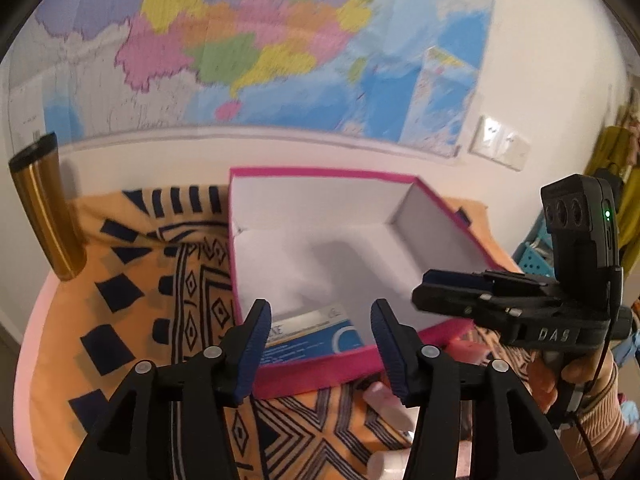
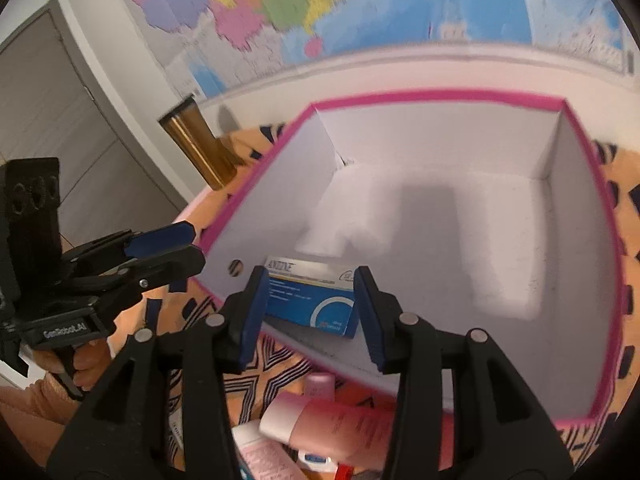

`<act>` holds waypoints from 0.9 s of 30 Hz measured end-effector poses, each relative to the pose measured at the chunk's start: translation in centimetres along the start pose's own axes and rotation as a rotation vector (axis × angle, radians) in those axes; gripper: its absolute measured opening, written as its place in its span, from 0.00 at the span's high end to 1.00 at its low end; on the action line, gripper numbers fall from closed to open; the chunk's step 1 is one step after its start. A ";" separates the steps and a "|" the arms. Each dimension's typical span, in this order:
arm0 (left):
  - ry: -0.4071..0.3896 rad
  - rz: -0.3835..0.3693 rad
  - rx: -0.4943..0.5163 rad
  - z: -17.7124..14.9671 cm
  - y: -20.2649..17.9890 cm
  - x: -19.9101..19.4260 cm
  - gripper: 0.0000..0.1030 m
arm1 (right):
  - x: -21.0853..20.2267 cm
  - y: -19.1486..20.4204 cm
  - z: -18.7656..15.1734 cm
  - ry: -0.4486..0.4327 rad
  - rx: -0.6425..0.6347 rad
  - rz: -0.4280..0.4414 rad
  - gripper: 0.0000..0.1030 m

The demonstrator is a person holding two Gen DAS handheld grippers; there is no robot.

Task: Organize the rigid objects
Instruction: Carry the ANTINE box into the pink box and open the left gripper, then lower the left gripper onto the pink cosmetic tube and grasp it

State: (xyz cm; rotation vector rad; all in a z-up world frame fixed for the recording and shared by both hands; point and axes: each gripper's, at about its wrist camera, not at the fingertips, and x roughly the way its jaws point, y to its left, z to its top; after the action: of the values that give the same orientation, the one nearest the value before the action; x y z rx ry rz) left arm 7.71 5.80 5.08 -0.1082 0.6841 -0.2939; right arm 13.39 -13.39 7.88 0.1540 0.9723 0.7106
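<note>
While the map (image 1: 248, 44) fills the wall behind, a pink-edged box (image 2: 592, 208) sits on the orange patterned cloth (image 1: 132, 292), a gold tumbler (image 1: 44, 208) standing to its left. Inside the box, against its near wall, lies a blue-and-white carton (image 2: 316, 300). Pink tubes (image 2: 336, 420) lie just outside. The right gripper (image 2: 310, 316) brackets the carton, jaws spread; the left gripper (image 1: 320, 352) hangs open, empty.

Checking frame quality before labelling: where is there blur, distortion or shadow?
Left wrist view: the wall map is motion-smeared and fisheye-bent, and a soft shadow falls on the pink box floor. Right wrist view: same map blur; the blue-and-white carton stays readable-ish.
</note>
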 end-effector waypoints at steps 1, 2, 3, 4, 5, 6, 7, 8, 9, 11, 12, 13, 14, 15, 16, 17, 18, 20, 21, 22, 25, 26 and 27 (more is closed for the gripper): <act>-0.010 -0.009 0.006 -0.2 -0.3 -0.4 0.48 | -0.9 0.1 -0.2 -0.021 -0.005 -0.003 0.54; -0.018 -0.019 0.013 -0.4 -0.5 -0.7 0.47 | -1.6 0.1 -0.3 -0.035 -0.007 -0.003 0.54; -0.024 -0.032 0.022 -0.7 -0.8 -1.1 0.46 | -2.4 0.1 -0.6 -0.052 -0.006 -0.004 0.54; -0.027 -0.041 0.031 -1.1 -1.1 -1.4 0.46 | -3.2 0.0 -0.9 -0.069 -0.006 -0.007 0.54; -0.026 -0.049 0.036 -1.4 -1.3 -1.5 0.46 | -4.1 -0.1 -1.3 -0.083 -0.006 -0.012 0.53; -0.023 -0.058 0.043 -1.7 -1.6 -1.6 0.46 | -4.7 -0.2 -1.5 -0.095 -0.004 -0.018 0.53; -0.018 -0.065 0.048 -2.1 -1.8 -1.7 0.46 | -5.4 -0.4 -1.9 -0.106 0.000 -0.026 0.52; -0.012 -0.071 0.050 -2.5 -2.0 -1.6 0.45 | -6.0 -0.6 -2.4 -0.112 0.004 -0.030 0.49; 0.001 -0.084 0.049 -3.0 -2.2 -1.4 0.43 | -6.4 -0.9 -2.9 -0.117 0.011 -0.037 0.49; 0.026 -0.105 0.047 -3.9 -2.6 -1.0 0.40 | -7.2 -1.8 -4.1 -0.117 0.038 -0.068 0.47; 0.035 -0.110 0.048 -4.2 -2.8 -0.8 0.40 | -7.4 -2.2 -4.6 -0.111 0.052 -0.077 0.47; 0.050 -0.119 0.050 -4.6 -3.1 -0.5 0.40 | -7.5 -2.8 -5.2 -0.105 0.070 -0.089 0.47; 0.064 -0.126 0.052 -5.0 -3.3 -0.2 0.40 | -7.6 -3.5 -5.9 -0.095 0.093 -0.100 0.47; 0.085 -0.133 0.053 -5.5 -3.6 0.3 0.40 | -7.6 -4.1 -6.6 -0.087 0.110 -0.108 0.47; 0.099 -0.135 0.055 -5.8 -3.8 0.6 0.40 | -7.6 -4.7 -7.2 -0.077 0.129 -0.122 0.47; 0.115 -0.138 0.057 -6.1 -4.1 1.1 0.40 | -7.6 -5.4 -7.8 -0.066 0.151 -0.141 0.47; 0.125 -0.143 0.058 -6.4 -4.3 1.3 0.40 | -7.4 -6.0 -8.4 -0.055 0.170 -0.155 0.47; 0.145 -0.154 0.055 -6.7 -4.6 1.9 0.40 | -7.3 -7.5 -9.5 -0.038 0.217 -0.174 0.47; 0.158 -0.157 0.052 -6.9 -4.8 2.3 0.40 | -7.2 -8.2 -9.9 -0.033 0.240 -0.183 0.47; 0.168 -0.156 0.050 -7.1 -4.9 2.6 0.40 | -7.2 -8.6 -10.2 -0.031 0.255 -0.188 0.47; 0.199 -0.164 0.039 -7.5 -5.1 3.4 0.40 | -7.0 -10.0 -10.9 -0.026 0.303 -0.196 0.47; 0.208 -0.166 0.034 -7.6 -5.2 3.7 0.40 | -6.9 -10.3 -11.0 -0.024 0.315 -0.196 0.47; 0.217 -0.166 0.028 -7.8 -5.2 3.9 0.40 | -6.8 -10.6 -11.2 -0.022 0.325 -0.191 0.47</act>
State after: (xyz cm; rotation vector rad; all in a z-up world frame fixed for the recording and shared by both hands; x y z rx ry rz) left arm 4.41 -0.34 -2.24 -0.1076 0.8876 -0.4796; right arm 7.10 -27.79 1.80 0.3480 1.0613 0.3721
